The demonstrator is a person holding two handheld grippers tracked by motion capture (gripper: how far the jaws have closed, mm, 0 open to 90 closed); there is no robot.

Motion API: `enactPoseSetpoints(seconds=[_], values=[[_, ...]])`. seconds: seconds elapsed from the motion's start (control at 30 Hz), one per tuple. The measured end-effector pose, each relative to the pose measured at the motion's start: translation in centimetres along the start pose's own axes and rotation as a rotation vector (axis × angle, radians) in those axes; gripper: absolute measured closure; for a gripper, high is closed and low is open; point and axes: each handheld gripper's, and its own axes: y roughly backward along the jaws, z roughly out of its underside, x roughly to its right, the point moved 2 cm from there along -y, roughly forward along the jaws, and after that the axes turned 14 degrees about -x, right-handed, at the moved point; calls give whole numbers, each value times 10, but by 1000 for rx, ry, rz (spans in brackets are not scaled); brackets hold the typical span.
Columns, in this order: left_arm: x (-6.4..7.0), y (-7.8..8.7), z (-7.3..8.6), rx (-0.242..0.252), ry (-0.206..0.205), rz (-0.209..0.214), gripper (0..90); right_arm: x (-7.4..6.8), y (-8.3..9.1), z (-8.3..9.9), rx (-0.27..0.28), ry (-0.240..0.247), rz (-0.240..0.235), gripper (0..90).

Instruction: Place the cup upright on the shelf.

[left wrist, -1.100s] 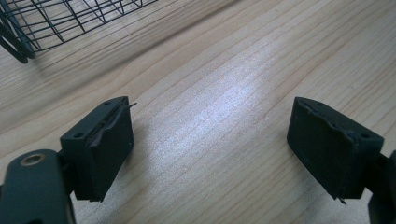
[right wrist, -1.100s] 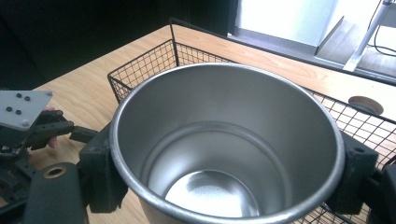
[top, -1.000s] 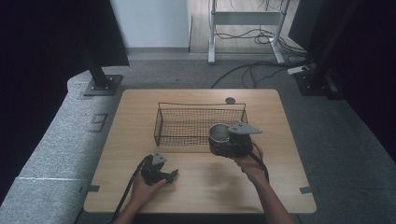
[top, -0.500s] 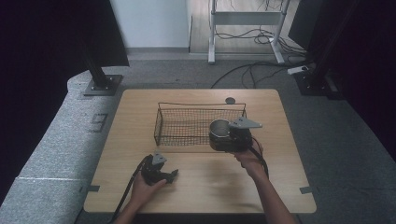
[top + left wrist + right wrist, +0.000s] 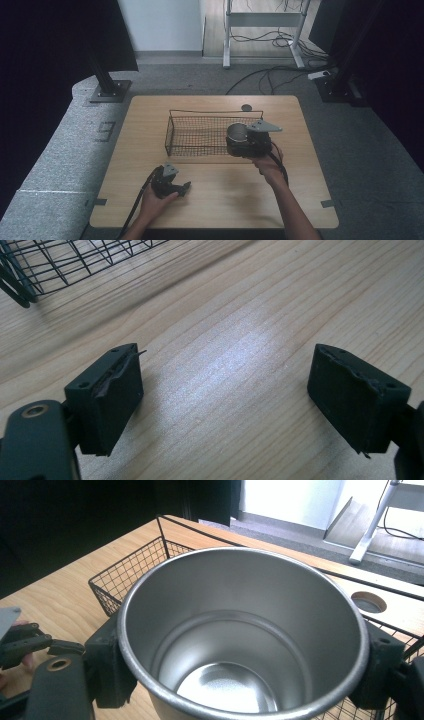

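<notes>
At the right end of the black wire mesh basket (image 5: 200, 134), above its rim: one round, open-topped cup of brushed silver metal (image 5: 238, 133), upright and empty, its inner floor bare in the right gripper view (image 5: 235, 645). It is held in the right gripper (image 5: 245, 142), whose two black jaws press against its opposite outer walls just below the rim. Whether the cup's base is inside the basket or above the rim, the views do not settle.

Basket: rectangular, shallow, set near the middle of the light wooden table (image 5: 215, 200), long side across the person's front. Its near wall and right end lie just beside the cup; the mesh shows behind and to both sides of the cup in the right gripper view (image 5: 135, 572).

Round cable hole in the table (image 5: 246, 107): beyond the basket's far rim, apart from the cup.

Left gripper (image 5: 172, 186): low over the near left part of the table, well apart from the basket, jaws spread wide with bare wood between them (image 5: 225, 405). A corner of the basket shows at the upper left of that view (image 5: 45, 265).

Surroundings: grey carpeted floor (image 5: 60, 150), a white desk frame (image 5: 265, 20) with loose cables beyond the table.
</notes>
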Motion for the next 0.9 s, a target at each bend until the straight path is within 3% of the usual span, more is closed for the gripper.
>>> enactPoseSetpoints(seconds=[0.4,0.9], values=[[0,0,0,0,0,-1,146,0,-12,-11,-18,13,13,183],[0,0,0,1,1,0,146,11,-26,-23,-31,-13,30,183]])
